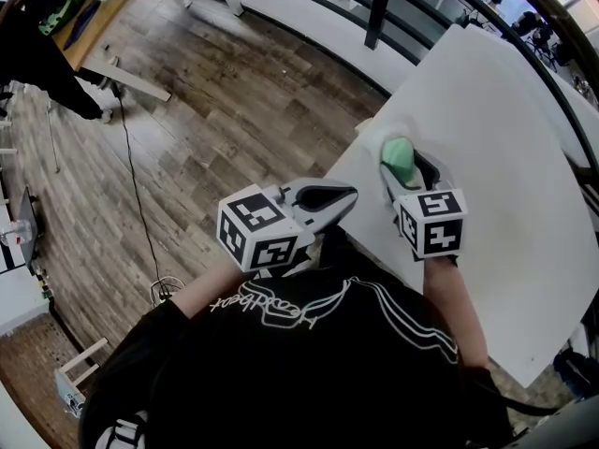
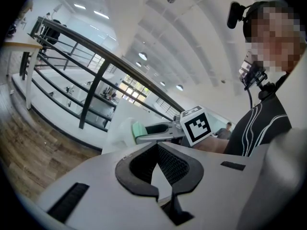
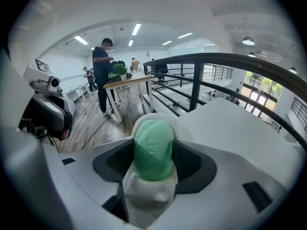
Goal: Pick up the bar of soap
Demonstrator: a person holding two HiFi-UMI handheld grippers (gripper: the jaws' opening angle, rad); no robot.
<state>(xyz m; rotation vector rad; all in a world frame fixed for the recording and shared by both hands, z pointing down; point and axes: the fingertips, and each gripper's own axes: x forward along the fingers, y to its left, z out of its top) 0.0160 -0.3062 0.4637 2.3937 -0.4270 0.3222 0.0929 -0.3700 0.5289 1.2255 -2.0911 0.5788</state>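
The right gripper (image 3: 154,159) has its jaws clamped on the green bar of soap (image 3: 153,145), one dark pad pressed to each long side. The soap stands on end in a white dish (image 3: 147,191) whose rim curves up behind it. The dish sits at the near left corner of the white worktop (image 1: 505,157). Whether the soap has left the dish cannot be told.

The left gripper (image 2: 157,150) hangs left of the worktop, over the wooden floor (image 1: 215,110), with its jaws together and nothing between them. It is just beside the right gripper but apart from it.

A black railing (image 1: 374,7) runs along the far side. A cable (image 1: 136,185) trails across the floor at left. A person (image 3: 103,71) stands by a wooden table (image 3: 127,83) far to the left.
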